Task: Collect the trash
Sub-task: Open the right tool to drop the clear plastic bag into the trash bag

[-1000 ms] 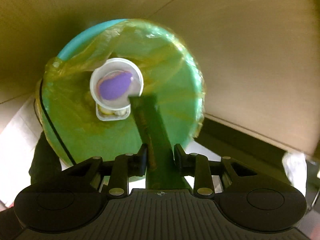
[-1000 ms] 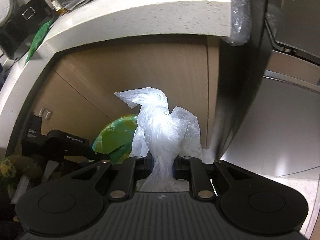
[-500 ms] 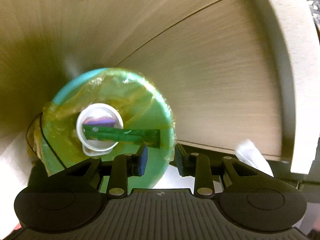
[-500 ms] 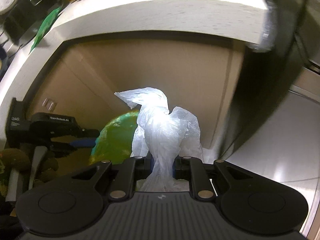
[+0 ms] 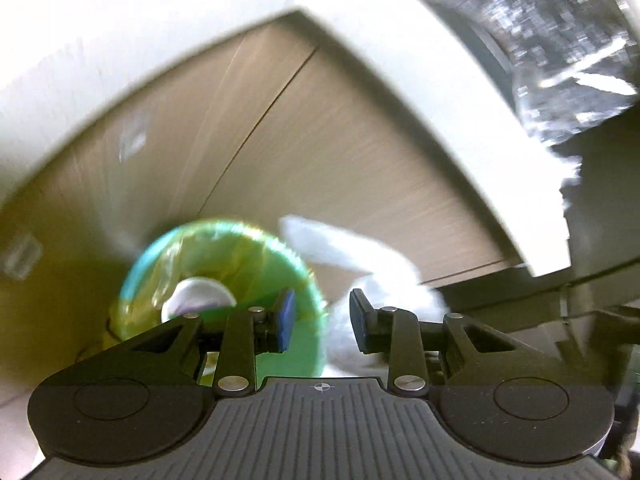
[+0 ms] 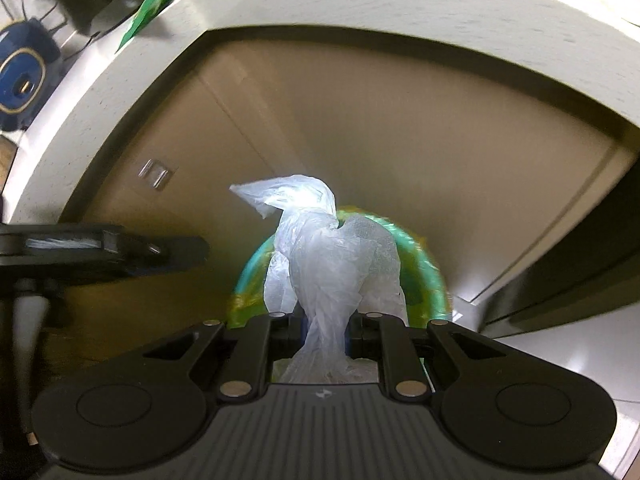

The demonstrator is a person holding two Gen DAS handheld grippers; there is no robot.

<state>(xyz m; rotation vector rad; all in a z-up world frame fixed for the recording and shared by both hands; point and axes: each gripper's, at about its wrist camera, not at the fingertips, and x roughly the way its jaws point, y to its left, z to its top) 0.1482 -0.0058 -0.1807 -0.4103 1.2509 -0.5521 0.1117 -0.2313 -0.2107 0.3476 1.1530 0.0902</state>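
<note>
Wooden cabinet front (image 6: 400,120), plastic bag (image 6: 320,256) pinched between right jaws, above bin (image 6: 424,280)

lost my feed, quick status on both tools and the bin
Left tool open, empty. Right tool shut on clear plastic bag, over green bin. Nothing in the way.

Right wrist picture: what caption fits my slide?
Right gripper carrying a crumpled plastic bag above the green bin.

The bin (image 6: 434,276) has a turquoise rim and a yellow-green translucent liner (image 5: 224,248); a white cup (image 5: 198,298) lies inside. The crumpled bag (image 6: 332,264) is clear whitish plastic. Cupboard doors (image 6: 400,132) are tan woodgrain under a white speckled table (image 6: 360,12).
</note>
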